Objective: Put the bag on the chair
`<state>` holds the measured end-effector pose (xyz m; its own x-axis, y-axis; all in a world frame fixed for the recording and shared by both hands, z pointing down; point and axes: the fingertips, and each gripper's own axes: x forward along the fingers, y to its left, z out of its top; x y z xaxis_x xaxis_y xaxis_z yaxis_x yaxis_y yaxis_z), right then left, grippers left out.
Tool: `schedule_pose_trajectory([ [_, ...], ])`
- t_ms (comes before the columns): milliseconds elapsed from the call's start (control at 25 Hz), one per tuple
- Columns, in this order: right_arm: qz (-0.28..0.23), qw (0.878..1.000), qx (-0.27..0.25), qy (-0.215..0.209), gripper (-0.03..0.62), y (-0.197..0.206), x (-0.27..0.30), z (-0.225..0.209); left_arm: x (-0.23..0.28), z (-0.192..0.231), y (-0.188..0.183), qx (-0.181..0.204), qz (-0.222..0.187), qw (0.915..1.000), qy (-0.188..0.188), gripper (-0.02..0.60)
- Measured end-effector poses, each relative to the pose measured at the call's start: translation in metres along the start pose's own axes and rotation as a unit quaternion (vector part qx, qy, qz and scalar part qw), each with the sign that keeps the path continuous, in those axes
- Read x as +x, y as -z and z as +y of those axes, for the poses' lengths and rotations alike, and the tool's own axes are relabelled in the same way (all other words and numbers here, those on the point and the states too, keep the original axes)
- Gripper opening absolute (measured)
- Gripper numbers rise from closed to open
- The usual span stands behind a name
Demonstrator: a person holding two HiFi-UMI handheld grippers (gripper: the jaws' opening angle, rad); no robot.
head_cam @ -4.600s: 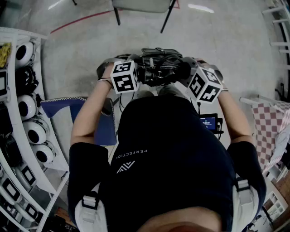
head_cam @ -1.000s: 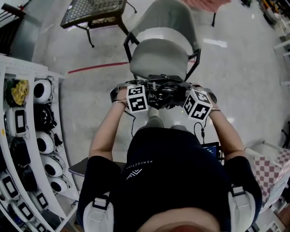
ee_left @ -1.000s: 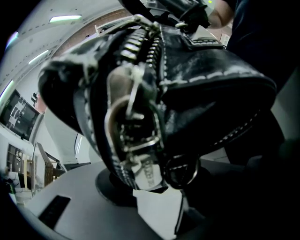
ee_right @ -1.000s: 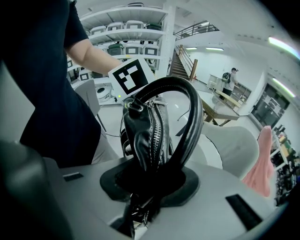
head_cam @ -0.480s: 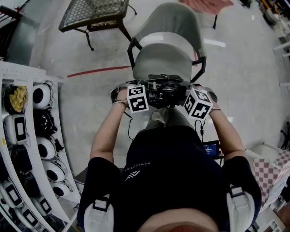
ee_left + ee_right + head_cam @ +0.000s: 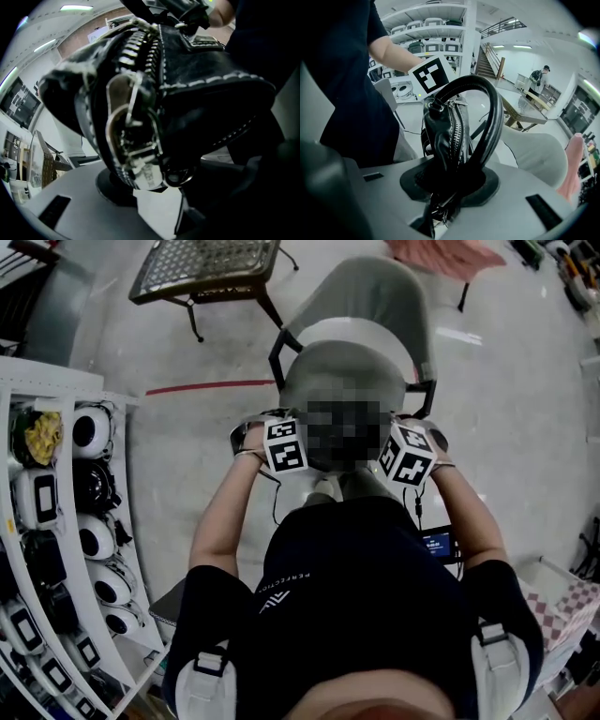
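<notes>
A black leather bag [image 6: 447,133] with a zip and a looped handle [image 6: 490,117] hangs between my two grippers. The left gripper [image 6: 154,187] is shut on one end of the bag [image 6: 154,93], by the zip and a metal ring. At the other end, the right gripper [image 6: 445,201] pinches the bag's end and the handle's base. In the head view a mosaic patch hides the bag between the left gripper [image 6: 309,442] and the right gripper [image 6: 377,444]. The grey chair [image 6: 342,367] stands right ahead, its seat just beyond and below the grippers.
A curved white shelf [image 6: 56,502] with rounded white devices runs along the left. A dark mesh table [image 6: 202,268] stands at the far left behind the chair, a pink cloth [image 6: 441,251] at the far right. A red line [image 6: 206,387] crosses the floor.
The view has moved forward: the chair now lies nearer, with its seat under the far side of the grippers. Both grippers still hold the bag the same way.
</notes>
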<state>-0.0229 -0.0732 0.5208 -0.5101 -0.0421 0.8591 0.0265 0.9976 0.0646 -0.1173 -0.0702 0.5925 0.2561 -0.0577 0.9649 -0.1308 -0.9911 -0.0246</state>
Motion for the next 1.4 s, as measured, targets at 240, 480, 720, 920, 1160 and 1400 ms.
schedule_pose_trajectory([
  [240,0.001,1.000,-0.011,-0.011,0.112,0.009,0.002,-0.041,0.008,0.037,-0.010,-0.017,0.001,0.9999,-0.005,0.216],
  [480,0.001,1.000,-0.001,-0.014,0.112,0.019,0.003,-0.077,0.017,0.073,-0.019,-0.016,-0.001,0.9999,0.000,0.215],
  [720,0.006,1.000,0.007,-0.018,0.110,0.038,0.000,-0.106,0.028,0.100,-0.038,-0.013,-0.002,0.9999,0.010,0.215],
  [920,0.006,1.000,0.016,-0.017,0.110,0.049,0.006,-0.133,0.041,0.128,-0.045,-0.011,-0.002,0.9999,0.011,0.216],
  [1160,0.010,0.999,0.037,-0.026,0.110,0.059,0.012,-0.154,0.052,0.148,-0.050,-0.008,-0.004,0.9996,0.026,0.216],
  [1400,0.014,0.998,0.053,-0.025,0.110,0.066,0.021,-0.173,0.061,0.169,-0.050,0.001,-0.001,0.9993,0.038,0.216],
])
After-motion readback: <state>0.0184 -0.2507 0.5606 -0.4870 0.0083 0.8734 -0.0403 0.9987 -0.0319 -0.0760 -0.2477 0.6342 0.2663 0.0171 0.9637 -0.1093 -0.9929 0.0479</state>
